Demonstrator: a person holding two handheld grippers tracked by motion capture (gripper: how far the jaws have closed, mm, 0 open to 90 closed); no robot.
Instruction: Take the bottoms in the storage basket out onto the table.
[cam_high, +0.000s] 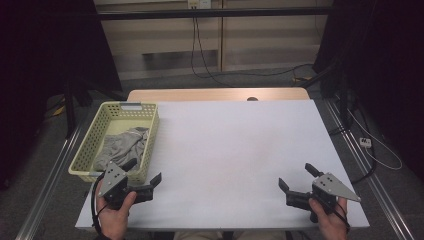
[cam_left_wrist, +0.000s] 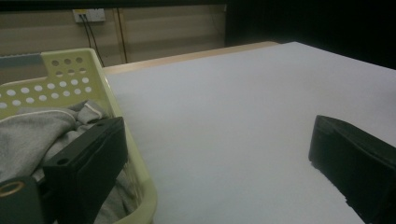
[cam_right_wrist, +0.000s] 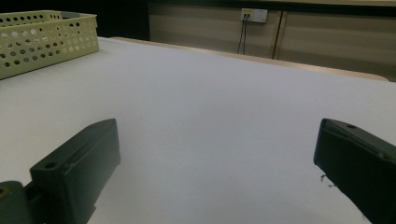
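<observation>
Both grippers, left (cam_high: 145, 172) and right (cam_high: 296, 176), gape wide at the tabletop's (cam_high: 230, 145) near edge; left straddles the basket (cam_high: 87, 145) corner.

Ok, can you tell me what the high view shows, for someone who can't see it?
A person holds two open grippers, left gripper and right gripper, over a white table. A yellow-green basket holding grey cloth sits at the table's left edge, by the left gripper.

grey cloth (cam_high: 122, 145) | crumpled, loose | in yellow-green basket (cam_high: 148, 131) | table's left edge
</observation>
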